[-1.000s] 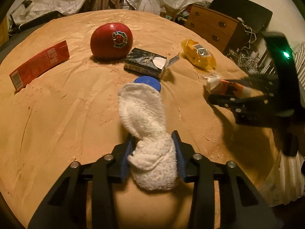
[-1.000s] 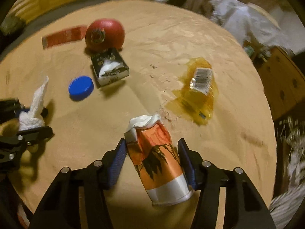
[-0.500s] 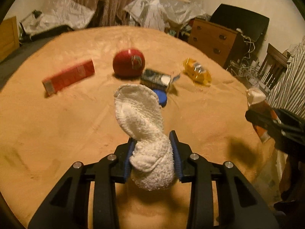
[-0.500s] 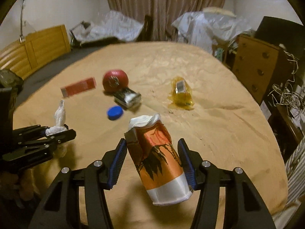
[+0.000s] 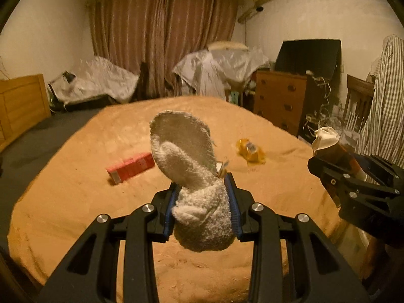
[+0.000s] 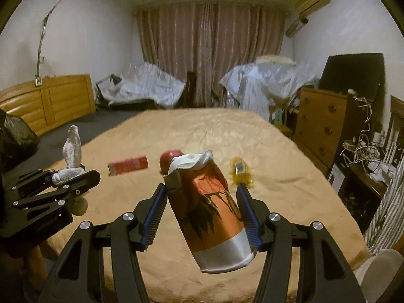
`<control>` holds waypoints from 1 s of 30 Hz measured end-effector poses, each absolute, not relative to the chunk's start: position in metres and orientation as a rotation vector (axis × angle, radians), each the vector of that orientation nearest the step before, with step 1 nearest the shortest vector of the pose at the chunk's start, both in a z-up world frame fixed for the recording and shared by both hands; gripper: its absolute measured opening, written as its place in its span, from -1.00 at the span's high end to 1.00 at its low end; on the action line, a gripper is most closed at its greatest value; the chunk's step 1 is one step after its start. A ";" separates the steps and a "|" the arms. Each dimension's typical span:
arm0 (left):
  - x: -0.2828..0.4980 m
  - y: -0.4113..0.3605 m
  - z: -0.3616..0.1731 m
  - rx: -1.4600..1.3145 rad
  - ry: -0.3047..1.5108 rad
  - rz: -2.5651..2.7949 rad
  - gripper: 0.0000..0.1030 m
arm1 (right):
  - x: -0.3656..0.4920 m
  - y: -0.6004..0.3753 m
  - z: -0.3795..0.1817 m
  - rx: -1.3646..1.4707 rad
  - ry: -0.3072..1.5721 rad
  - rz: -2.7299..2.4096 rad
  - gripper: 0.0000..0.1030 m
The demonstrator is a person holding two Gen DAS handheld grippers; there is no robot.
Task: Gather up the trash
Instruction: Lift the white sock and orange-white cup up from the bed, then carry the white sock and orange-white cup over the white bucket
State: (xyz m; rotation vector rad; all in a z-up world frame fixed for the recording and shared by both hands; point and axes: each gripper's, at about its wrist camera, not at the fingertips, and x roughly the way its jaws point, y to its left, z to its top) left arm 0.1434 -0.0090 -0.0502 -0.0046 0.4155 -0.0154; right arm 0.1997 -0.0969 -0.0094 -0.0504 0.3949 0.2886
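Observation:
My left gripper is shut on a white terry cloth, which stands up between the blue pads above the tan bed cover. My right gripper holds a crumpled orange and white carton tilted between its pads; the jaws are opening slightly, and the carton still hangs in them. In the right wrist view the left gripper is at the left with the cloth. In the left wrist view the right gripper is at the right with the carton.
On the bed cover lie a red box, a red ball partly behind the carton, and a yellow wrapper. A wooden dresser and a tangle of cables stand right of the bed. A striped garment hangs at the far right.
Both grippers rose and tipped up from the bed while keeping the cloth and the carton. The items on the cover now look smaller and farther, and the room's far wall shows.

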 end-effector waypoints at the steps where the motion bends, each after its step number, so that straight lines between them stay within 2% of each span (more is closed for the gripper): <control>1: 0.138 -0.010 -0.046 -0.001 0.403 -0.009 0.35 | 0.192 -0.097 -0.005 -0.047 0.380 0.285 -0.14; 9: 0.126 -0.010 -0.036 -0.010 0.378 0.010 0.35 | 0.148 -0.102 0.015 -0.027 0.328 0.267 -0.16; 21: 0.118 -0.020 -0.028 0.000 0.362 -0.033 0.35 | 0.146 -0.110 0.026 -0.016 0.331 0.265 -0.16; 30: 0.128 -0.079 -0.011 0.014 0.341 -0.187 0.35 | 0.120 -0.180 0.053 -0.018 0.339 0.133 -0.16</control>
